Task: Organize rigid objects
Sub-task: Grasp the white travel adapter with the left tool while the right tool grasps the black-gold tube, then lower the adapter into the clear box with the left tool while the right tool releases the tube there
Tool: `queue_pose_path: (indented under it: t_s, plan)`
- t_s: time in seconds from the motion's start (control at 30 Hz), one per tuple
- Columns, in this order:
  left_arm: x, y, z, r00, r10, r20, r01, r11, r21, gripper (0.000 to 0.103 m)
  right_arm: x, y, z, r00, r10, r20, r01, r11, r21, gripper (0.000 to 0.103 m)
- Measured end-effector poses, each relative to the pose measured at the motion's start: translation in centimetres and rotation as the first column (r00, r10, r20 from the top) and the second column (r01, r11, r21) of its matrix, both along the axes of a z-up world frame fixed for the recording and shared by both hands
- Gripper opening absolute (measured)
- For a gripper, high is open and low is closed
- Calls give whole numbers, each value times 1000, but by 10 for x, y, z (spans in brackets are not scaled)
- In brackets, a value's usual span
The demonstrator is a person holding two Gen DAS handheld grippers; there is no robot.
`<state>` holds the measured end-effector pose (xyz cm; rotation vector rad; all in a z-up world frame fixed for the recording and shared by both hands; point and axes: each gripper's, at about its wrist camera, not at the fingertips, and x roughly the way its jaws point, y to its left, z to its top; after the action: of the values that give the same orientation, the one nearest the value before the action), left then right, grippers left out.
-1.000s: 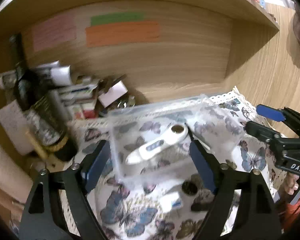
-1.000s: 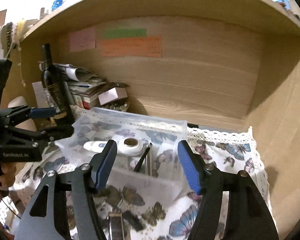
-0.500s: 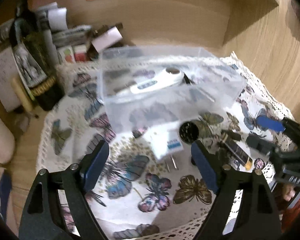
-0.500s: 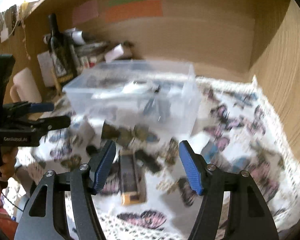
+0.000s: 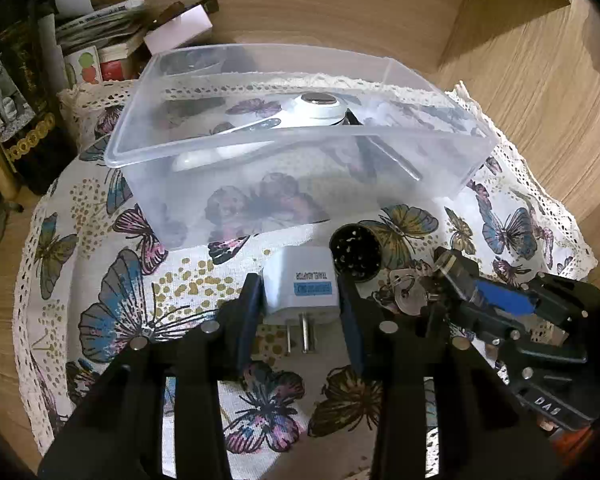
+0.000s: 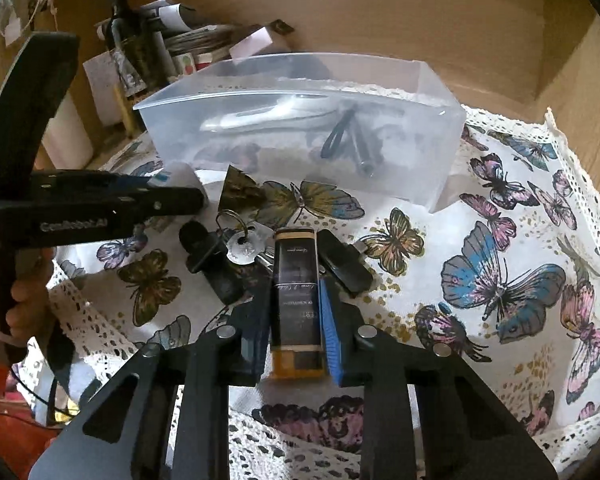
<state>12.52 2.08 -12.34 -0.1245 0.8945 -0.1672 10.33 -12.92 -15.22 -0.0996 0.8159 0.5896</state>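
The left gripper (image 5: 300, 292) is closed on a white travel adapter (image 5: 300, 286), its blue-lined fingers (image 5: 249, 312) pressed against the adapter's two sides while the metal prongs point back toward the gripper body. The adapter sits on the butterfly-print cloth (image 5: 112, 312), and just ahead of the fingertips and slightly to the right lies a dark round grinder (image 5: 355, 251) with its speckled face turned up. Straight ahead, beyond the adapter, stands the clear plastic bin (image 5: 300, 184), and inside it lie a white thermometer-like device (image 5: 300, 110) and a dark slim object (image 5: 384, 152). To the right of the left gripper, a bunch of keys (image 5: 408, 296) rests on the cloth, touching the tip of the right gripper as seen from this side. In the right wrist view, the right gripper (image 6: 295, 300) grips a long dark box with gold ends (image 6: 296, 300), one pad on each long side, the box lying lengthwise between the fingers (image 6: 329, 328). Just left of its fingertips lie the keys and a black key fob (image 6: 210, 256); just right, a small black rectangular item (image 6: 342, 262) touches the box's side. The bin is ahead, well past the box's far end. A dark bottle (image 6: 134, 50) and stacked papers (image 6: 204, 38) stand beyond the bin to the left.
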Motion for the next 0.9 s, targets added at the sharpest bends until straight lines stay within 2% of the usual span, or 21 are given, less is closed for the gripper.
queue_pose_path:
  t_s: [0.2,0.37,0.67,0.9]
  plan:
    - [-11,6,9,999,16,36,-16,1000,-10,36,2,-10,17,998,-33,44,32,999,31,21]
    - [-20,11,26,996,31,88,-30,999,-19,36,6,-15,43,991,-65,121,58,997,60,21]
    - [-34,22,78,967,56,248,-52,998,-25,36,19,-18,86,961,-102,257,82,993,89,21]
    - [-25,35,105,943,99,318,-91,995,-38,36,36,-17,113,936,-118,333,84,990,115,21]
